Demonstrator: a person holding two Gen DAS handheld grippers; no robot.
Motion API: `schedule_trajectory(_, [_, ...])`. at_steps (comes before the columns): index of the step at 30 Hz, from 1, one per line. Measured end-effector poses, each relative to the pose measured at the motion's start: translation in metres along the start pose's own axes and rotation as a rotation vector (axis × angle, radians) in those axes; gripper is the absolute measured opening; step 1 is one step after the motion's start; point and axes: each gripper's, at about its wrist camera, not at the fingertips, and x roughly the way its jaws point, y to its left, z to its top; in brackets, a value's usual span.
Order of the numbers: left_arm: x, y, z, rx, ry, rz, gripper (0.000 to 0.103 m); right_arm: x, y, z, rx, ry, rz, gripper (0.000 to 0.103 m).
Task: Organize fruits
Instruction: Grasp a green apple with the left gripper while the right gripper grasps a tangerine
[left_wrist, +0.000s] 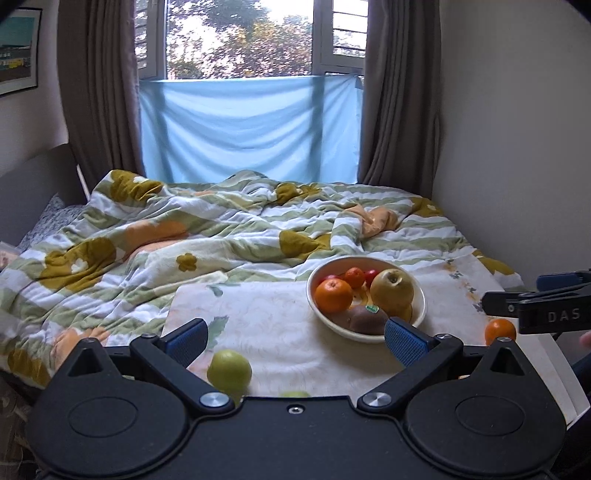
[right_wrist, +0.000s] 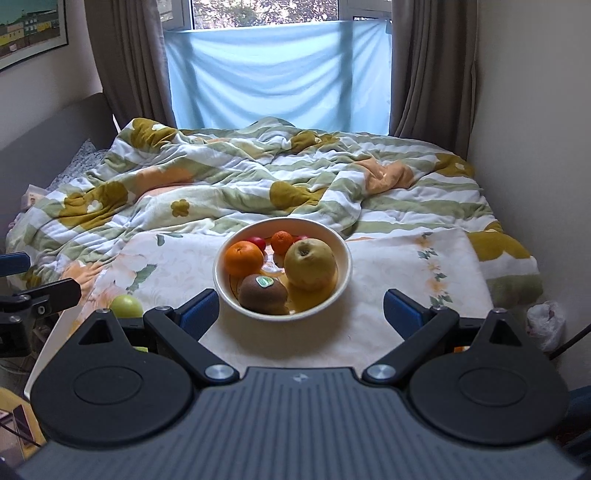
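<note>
Both grippers, left and right, spread wide, holding nothing. Green apple loose near table's front-left edge, orange by right edge, bowl already heaped. Likely to roll off if nudged.

The right gripper hangs with its blue-padded fingers spread wide and empty. Between them, at 12 o'clock, a cream bowl holds an orange, a kiwi, a yellow apple and smaller red fruit. A green apple lies on the cloth-covered surface at 9 o'clock.
</note>
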Motion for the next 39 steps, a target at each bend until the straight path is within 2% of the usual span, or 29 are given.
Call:
schedule_trajectory(6, [0.004,-0.010,-0.028,-0.024,0.050,0.011,0.103,-0.001,-0.015,-0.024,-0.022,0.027,0.000,0.103])
schedule_trajectory(11, [0.026,-0.017,-0.061,-0.061,0.112,0.025,0.103,0.017,-0.023,-0.054,-0.033,0.079,0.012,0.103])
schedule_trajectory(17, [0.058,-0.013,-0.083,-0.062,0.113,0.073,0.103,0.052,-0.030,-0.090,-0.047,0.123,0.013,0.103])
schedule_trajectory(24, [0.088,-0.009,-0.092,-0.051,0.101,0.103,0.100,0.086,-0.035,-0.108,-0.042,0.149,0.027,0.103])
schedule_trajectory(26, [0.095,-0.008,-0.092,-0.057,0.105,0.095,0.091,0.093,-0.036,-0.110,-0.046,0.148,0.023,0.103])
schedule_trajectory(28, [0.103,-0.007,-0.092,-0.069,0.117,0.081,0.090,0.099,-0.037,-0.111,-0.049,0.147,0.018,0.103])
schedule_trajectory(30, [0.108,-0.007,-0.093,-0.078,0.125,0.068,0.085,0.104,-0.039,-0.110,-0.054,0.141,0.012,0.103])
schedule_trajectory(32, [0.114,-0.009,-0.093,-0.081,0.147,0.066,0.073,0.108,-0.040,-0.109,-0.056,0.139,0.012,0.103])
schedule_trajectory(36, [0.119,-0.009,-0.095,-0.085,0.167,0.068,0.062,0.114,-0.043,-0.107,-0.044,0.145,0.025,0.103])
schedule_trajectory(37, [0.119,-0.008,-0.096,-0.086,0.169,0.072,0.055,0.116,-0.042,-0.107,-0.046,0.147,0.029,0.103])
schedule_trajectory(39, [0.120,-0.005,-0.095,-0.096,0.168,0.067,0.055,0.118,-0.041,-0.106,-0.054,0.147,0.033,0.103])
